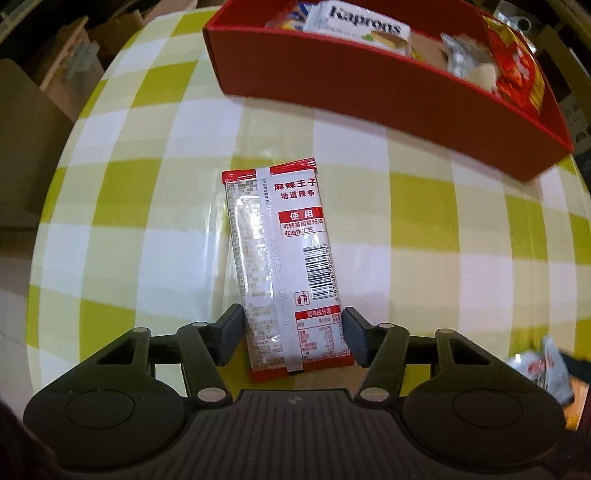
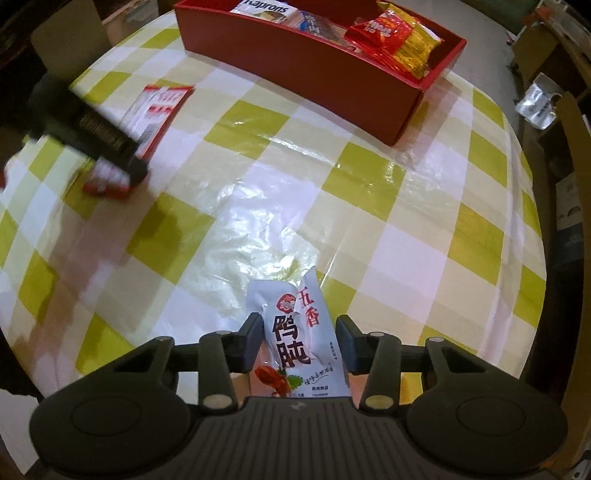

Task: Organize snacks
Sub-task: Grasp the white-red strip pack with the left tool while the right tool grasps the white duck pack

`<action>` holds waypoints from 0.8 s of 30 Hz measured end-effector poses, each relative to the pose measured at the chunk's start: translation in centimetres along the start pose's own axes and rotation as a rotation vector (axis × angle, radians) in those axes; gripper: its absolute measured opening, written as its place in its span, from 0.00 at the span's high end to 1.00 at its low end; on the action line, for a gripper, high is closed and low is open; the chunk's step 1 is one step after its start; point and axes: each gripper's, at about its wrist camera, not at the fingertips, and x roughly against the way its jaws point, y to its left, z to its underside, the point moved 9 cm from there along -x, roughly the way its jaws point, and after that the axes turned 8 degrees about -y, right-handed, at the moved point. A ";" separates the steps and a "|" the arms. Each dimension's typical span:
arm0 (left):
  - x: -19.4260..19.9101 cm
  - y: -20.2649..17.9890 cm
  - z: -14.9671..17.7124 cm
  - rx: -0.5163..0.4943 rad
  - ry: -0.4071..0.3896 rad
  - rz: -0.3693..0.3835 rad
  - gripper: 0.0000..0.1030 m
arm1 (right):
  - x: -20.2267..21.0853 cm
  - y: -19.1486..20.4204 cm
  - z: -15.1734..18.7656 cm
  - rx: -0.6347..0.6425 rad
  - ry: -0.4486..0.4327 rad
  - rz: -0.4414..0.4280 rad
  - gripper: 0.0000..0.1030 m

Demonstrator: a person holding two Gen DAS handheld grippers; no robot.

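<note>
1. The left gripper point(image 1: 293, 334) has its jaws on either side of the near end of the spicy-strip packet point(image 1: 282, 266), a long red-and-white packet lying back side up on the table point(image 1: 122, 206). The pads look to be touching or just beside its edges; whether they already pinch it I cannot tell.

2. The right gripper point(image 2: 297, 341) straddles the white duck-gizzard pouch point(image 2: 301, 339). The pouch is crumpled and tilted up between the jaws (its far tip points away from the camera). The left pad seems to press on it, but a narrow gap shows at the right pad, so a firm hold is not certain here either.

3. The red box point(image 1: 369, 96) stands at the far side of the table, well apart from both packets. It already holds several snacks: a white Kaprons wafer pack point(image 1: 364, 22), a red-and-yellow bag point(image 2: 399, 35) at one end, and some silvery wrapped pieces point(image 1: 461, 55) between them.

4. My judgement: the sorting is well along but not finished. The two packets at the grippers are the only loose snacks I can see on the table, and both have yet to go into the box.

5. What is left, then, is a lift and carry for each packet, with room left in the middle of the box.
</note>
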 end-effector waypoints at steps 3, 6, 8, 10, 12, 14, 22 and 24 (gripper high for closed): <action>0.1 -0.1 1.0 -0.028 0.000 -0.009 0.34 | 0.0 0.1 -0.1 -0.010 0.005 -0.020 0.50; 0.1 -0.2 1.0 -0.034 -0.006 -0.009 0.32 | 0.0 0.4 0.2 -0.002 0.019 -0.046 0.48; 0.3 -0.6 1.3 -0.029 -0.009 -0.009 0.24 | 0.0 0.5 0.2 0.006 0.018 -0.046 0.45; 0.0 -0.6 0.9 -0.028 -0.013 -0.012 0.17 | -0.2 0.6 0.2 0.007 0.020 -0.044 0.42; 0.0 -1.0 0.7 -0.024 -0.019 -0.003 0.15 | 0.0 0.8 -0.1 0.016 0.013 -0.053 0.42; 0.0 -1.3 0.5 -0.022 -0.023 0.013 0.15 | 0.4 1.1 -0.5 0.031 -0.006 -0.074 0.37; -1.0 -1.7 -0.2 -0.010 -0.018 -0.009 0.07 | -0.8 2.1 0.3 0.138 0.017 -0.029 0.36; -0.7 -1.4 -0.1 -0.013 -0.027 -0.006 0.19 | -0.7 1.3 0.3 0.079 0.012 -0.024 0.38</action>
